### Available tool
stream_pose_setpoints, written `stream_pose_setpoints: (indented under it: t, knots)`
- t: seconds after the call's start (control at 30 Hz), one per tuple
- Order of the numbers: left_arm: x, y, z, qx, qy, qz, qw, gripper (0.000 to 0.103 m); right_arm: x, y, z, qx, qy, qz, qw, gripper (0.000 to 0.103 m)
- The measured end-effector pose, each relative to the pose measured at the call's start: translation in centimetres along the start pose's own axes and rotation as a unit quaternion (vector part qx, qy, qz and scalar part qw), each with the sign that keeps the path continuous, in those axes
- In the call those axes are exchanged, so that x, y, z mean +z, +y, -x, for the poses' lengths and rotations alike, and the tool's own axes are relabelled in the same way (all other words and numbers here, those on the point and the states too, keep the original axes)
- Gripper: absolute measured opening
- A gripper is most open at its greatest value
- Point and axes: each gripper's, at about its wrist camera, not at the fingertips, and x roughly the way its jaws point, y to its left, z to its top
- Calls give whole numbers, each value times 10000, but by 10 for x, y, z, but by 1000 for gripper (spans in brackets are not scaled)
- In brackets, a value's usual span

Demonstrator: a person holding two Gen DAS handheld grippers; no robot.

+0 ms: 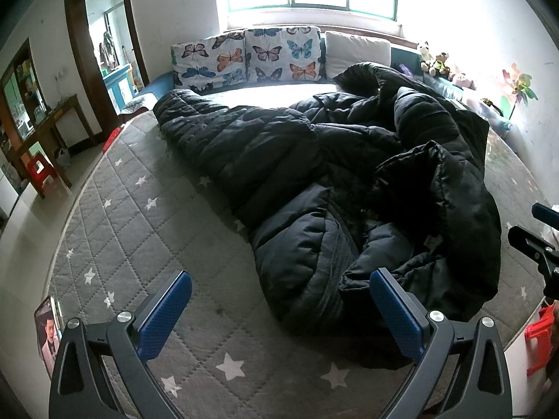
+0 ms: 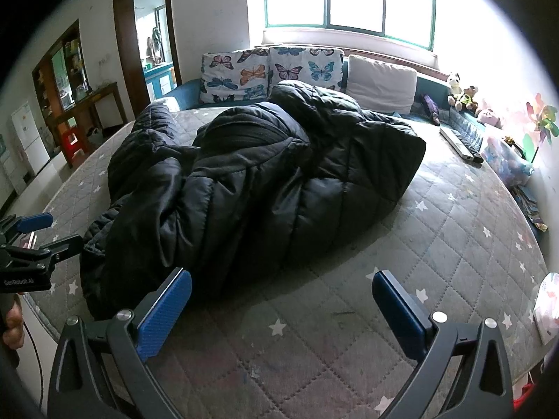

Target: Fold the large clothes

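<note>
Black puffer coat [image 1: 314, 174] lies crumpled in a heap on the grey star-quilted bed [image 1: 139, 230], nothing folded yet — my read: the opening step, approach before the first grab. Left tool [image 1: 279, 317] hovers wide open, empty, just short of the coat's near bunched end. Right tool [image 2: 281, 314] is also spread wide, empty, over bare quilt beside the coat's right side. Long axis runs roughly from the near edge toward the butterfly cushions [image 1: 244, 57], one sleeve [image 1: 188, 111] stretching far-left. Next move likely needs pinching an edge each side and spreading the coat flat first.
</note>
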Motion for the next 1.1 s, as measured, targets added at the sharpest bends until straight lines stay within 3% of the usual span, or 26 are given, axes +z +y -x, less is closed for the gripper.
stream_pose_setpoints:
  t: [0.5, 0.7, 0.9, 1.1]
  knots:
    - [18, 14, -13, 83, 36, 24, 10000, 103, 27, 5, -13, 182, 11, 259, 9995, 103]
    - [46, 34, -22, 159, -51, 166, 9997, 103, 63, 4, -21, 607, 15, 250, 9978, 103]
    - [82, 60, -44, 110, -9, 487, 9988, 103, 103, 13, -54, 539, 174, 429, 9975, 103]
    - [114, 88, -77, -84, 210, 1060, 9941, 103, 121, 20, -93, 433, 469, 517, 9966, 96]
